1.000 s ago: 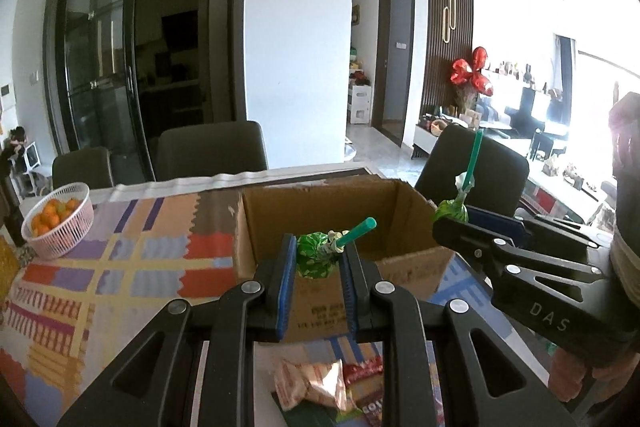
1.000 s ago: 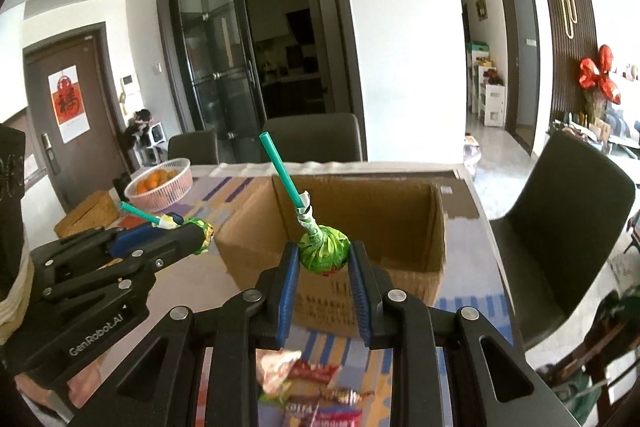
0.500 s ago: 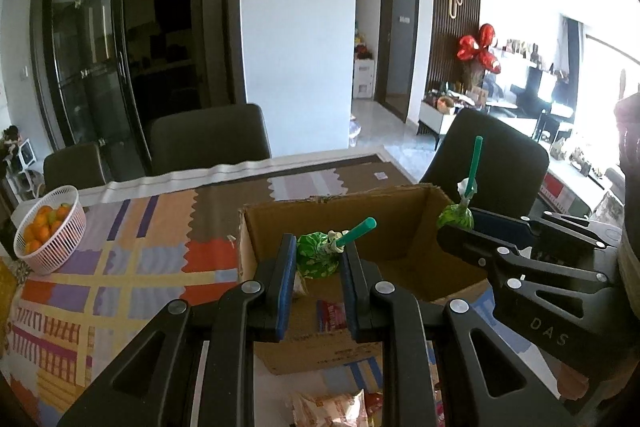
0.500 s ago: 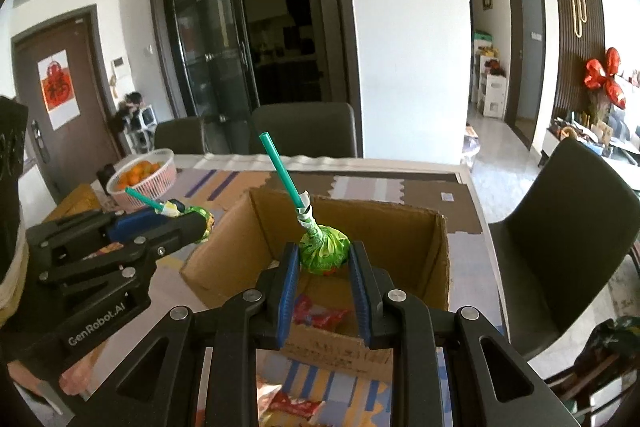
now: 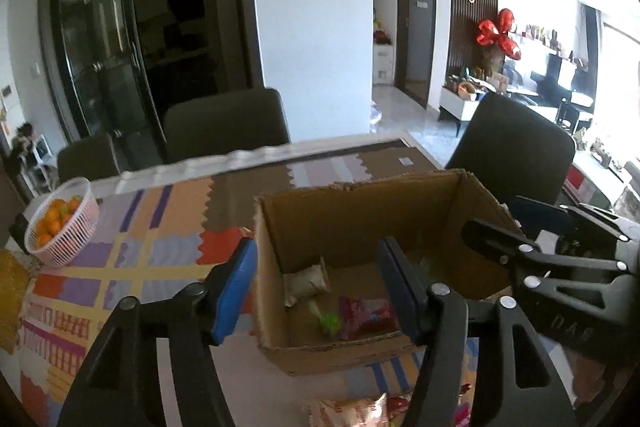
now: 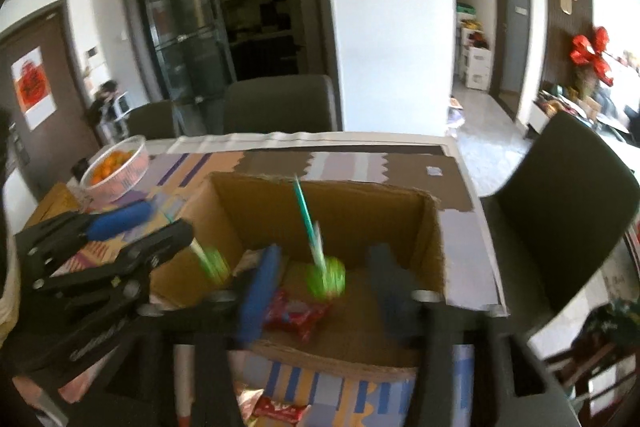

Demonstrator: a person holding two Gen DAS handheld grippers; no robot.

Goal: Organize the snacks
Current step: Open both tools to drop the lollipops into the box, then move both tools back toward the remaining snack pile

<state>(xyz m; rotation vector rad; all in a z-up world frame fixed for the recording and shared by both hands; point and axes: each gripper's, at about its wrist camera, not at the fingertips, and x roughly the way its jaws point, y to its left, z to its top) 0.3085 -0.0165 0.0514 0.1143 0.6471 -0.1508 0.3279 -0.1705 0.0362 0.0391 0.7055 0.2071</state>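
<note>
An open cardboard box (image 5: 360, 211) stands on the patterned tablecloth. My left gripper (image 5: 318, 247) hangs over its left side, its jaws opening with nothing between the pads. A green lollipop (image 5: 330, 323) is down in the box, beside a red packet (image 5: 368, 315) and a beige packet (image 5: 306, 281). My right gripper (image 6: 326, 253) is over the box (image 6: 320, 211) too, jaws opening. A green lollipop (image 6: 326, 277) with a teal stick drops free between its pads. Another blurred lollipop (image 6: 212, 263) falls below the left gripper (image 6: 168, 217).
A white basket of oranges (image 5: 60, 223) sits at the table's far left. Loose snack packets (image 6: 280, 411) lie on the cloth in front of the box. Dark chairs stand behind the table (image 5: 228, 123) and at its right end (image 5: 512, 147).
Both grippers moved forward over the box, then their jaws parted. The two lollipops that they held have left the pads and dropped into the box.
</note>
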